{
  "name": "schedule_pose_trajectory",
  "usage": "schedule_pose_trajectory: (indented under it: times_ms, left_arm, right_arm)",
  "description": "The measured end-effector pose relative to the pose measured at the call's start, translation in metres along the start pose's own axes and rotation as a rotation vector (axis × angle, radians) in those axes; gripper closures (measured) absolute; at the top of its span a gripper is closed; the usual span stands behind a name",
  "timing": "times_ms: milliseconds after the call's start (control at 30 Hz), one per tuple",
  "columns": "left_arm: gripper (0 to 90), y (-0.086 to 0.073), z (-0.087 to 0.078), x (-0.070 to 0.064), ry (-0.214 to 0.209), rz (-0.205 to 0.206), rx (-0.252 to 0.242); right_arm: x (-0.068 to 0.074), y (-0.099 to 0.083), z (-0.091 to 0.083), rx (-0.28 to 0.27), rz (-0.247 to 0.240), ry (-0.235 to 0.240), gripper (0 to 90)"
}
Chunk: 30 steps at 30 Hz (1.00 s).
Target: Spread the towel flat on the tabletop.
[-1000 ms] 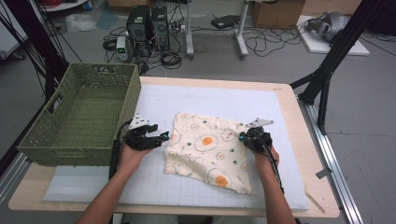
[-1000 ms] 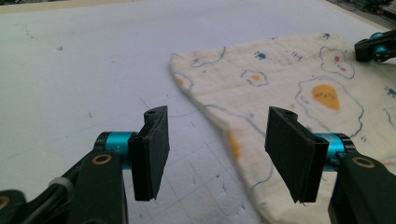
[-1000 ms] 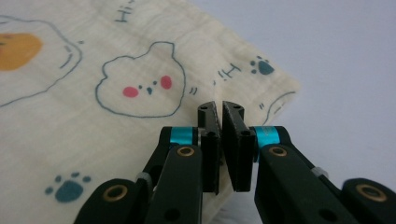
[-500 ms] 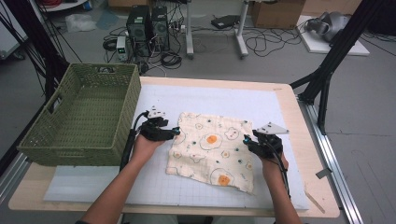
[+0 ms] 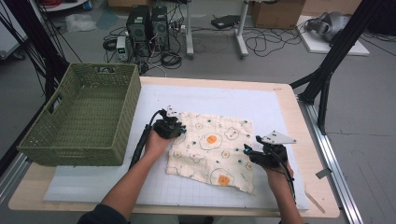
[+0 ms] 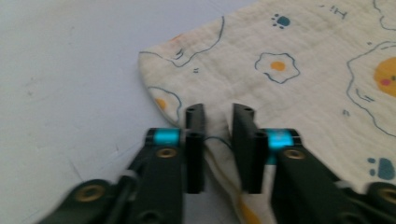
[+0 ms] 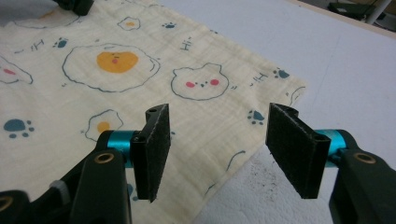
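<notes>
Right gripper (image 5: pixel 248 154): nearest the person, at the cloth's right edge; in the right gripper view (image 7: pixel 217 151) its jaws stand wide apart, holding nothing, one pad over the cloth and the other over bare mat.
Egg-print cloth (image 5: pixel 212 150): lies spread almost flat on the white mat, between the two grippers; cream muslin with fried eggs, paw prints and small faces; its near right edge runs under the gap of the right jaws (image 7: pixel 196 93).
Left gripper (image 5: pixel 177 129): at the cloth's far left corner; in the left gripper view (image 6: pixel 218 140) the jaws are narrowed, a raised fold of the cloth's edge (image 6: pixel 299 88) between them; whether the pads press it I cannot tell.
White mat (image 5: pixel 107 182): covers the wooden tabletop (image 5: pixel 308 140).
Green wicker basket (image 5: pixel 60 140): left of the cloth, partly on the mat, well apart from the right gripper.
</notes>
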State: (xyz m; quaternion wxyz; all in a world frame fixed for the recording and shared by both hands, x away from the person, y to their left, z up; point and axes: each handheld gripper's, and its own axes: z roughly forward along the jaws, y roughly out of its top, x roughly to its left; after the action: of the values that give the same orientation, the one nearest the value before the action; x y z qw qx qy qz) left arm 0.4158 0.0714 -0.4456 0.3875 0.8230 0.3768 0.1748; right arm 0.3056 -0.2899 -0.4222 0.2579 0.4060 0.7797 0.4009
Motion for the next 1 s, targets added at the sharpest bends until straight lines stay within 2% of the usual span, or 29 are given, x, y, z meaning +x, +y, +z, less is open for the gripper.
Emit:
schedule_pose_trajectory:
  times_ms: [33, 67, 100, 167, 200, 267, 333, 400, 433, 500, 567, 600, 633, 667, 700, 733, 800, 833, 900, 933, 967, 1000]
  left_arm:
    - [86.1, 0.001, 0.0, 0.003, 0.031, -0.01, 0.004]
    - [86.4, 0.001, -0.001, 0.008, 0.085, -0.023, -0.005]
    - [86.5, 0.0, -0.002, 0.015, 0.122, -0.053, -0.014]
    - [86.5, -0.004, -0.005, 0.027, 0.159, -0.116, -0.025]
    - [86.5, -0.005, -0.006, 0.031, 0.151, -0.134, -0.034]
    - [85.2, -0.006, -0.009, 0.031, 0.137, -0.115, -0.038]
    - [81.2, -0.004, -0.011, 0.031, 0.131, -0.13, -0.074]
    - [71.2, -0.004, -0.013, 0.031, 0.122, -0.15, -0.094]
    - [70.4, -0.004, -0.014, 0.031, 0.124, -0.144, -0.087]
    - [63.9, -0.004, -0.015, 0.031, 0.116, -0.16, -0.079]
    - [59.7, -0.005, -0.018, 0.032, 0.11, -0.174, -0.075]
    - [58.4, -0.006, -0.02, 0.033, 0.105, -0.177, -0.079]
    - [57.4, -0.007, -0.022, 0.033, 0.098, -0.183, -0.079]
    - [56.3, -0.009, -0.023, 0.033, 0.095, -0.187, -0.076]
    - [55.2, -0.01, -0.025, 0.033, 0.095, -0.189, -0.08]
    - [54.5, -0.013, -0.026, 0.032, 0.093, -0.194, -0.083]
    - [52.9, -0.016, -0.03, 0.03, 0.069, -0.204, -0.079]
    - [52.5, -0.018, -0.032, 0.027, 0.056, -0.198, -0.085]
    - [52.5, -0.022, -0.036, 0.021, 0.035, -0.184, -0.09]
    - [52.5, -0.023, -0.037, 0.019, 0.005, -0.182, -0.074]
    - [51.8, -0.024, -0.037, 0.017, -0.02, -0.171, -0.049]
    - [51.2, -0.024, -0.038, 0.013, -0.035, -0.156, -0.045]
  right_arm:
    - [0.0, -0.001, 0.001, 0.0, 0.0, 0.001, 39.7]
    - [0.0, -0.001, 0.002, 0.004, -0.001, 0.002, 39.6]
    - [0.001, -0.002, 0.003, 0.01, -0.002, -0.002, 39.7]
    - [0.002, -0.004, 0.005, 0.013, 0.0, -0.01, 39.6]
    - [0.003, -0.005, 0.007, 0.019, 0.011, -0.015, 39.0]
    - [0.004, -0.005, 0.013, 0.03, 0.022, -0.031, 37.5]
    - [0.005, -0.004, 0.02, 0.038, 0.05, -0.045, 35.7]
    - [0.006, -0.002, 0.028, 0.047, 0.082, -0.018, 36.2]
    - [0.007, -0.001, 0.033, 0.058, 0.083, -0.007, 38.0]
    - [0.009, 0.002, 0.043, 0.093, 0.081, 0.022, 42.6]
    - [0.01, 0.003, 0.053, 0.141, 0.073, 0.023, 51.9]
    - [0.009, 0.004, 0.055, 0.129, 0.084, 0.039, 61.1]
    - [0.008, 0.006, 0.056, 0.131, 0.087, 0.052, 75.2]
    - [0.007, 0.008, 0.057, 0.137, 0.062, 0.047, 84.6]
    - [0.008, 0.009, 0.057, 0.143, 0.021, 0.001, 85.5]
    - [0.006, 0.01, 0.058, 0.146, 0.005, -0.032, 85.5]
    - [0.001, 0.01, 0.06, 0.147, 0.002, -0.125, 84.7]
    - [-0.001, 0.009, 0.06, 0.146, 0.01, -0.162, 81.4]
    - [-0.006, 0.007, 0.059, 0.138, 0.053, -0.179, 68.5]
    - [-0.007, 0.007, 0.058, 0.131, 0.075, -0.17, 63.4]
    - [-0.007, 0.007, 0.055, 0.124, 0.084, -0.157, 60.4]
    - [-0.008, 0.007, 0.052, 0.112, 0.08, -0.154, 57.4]
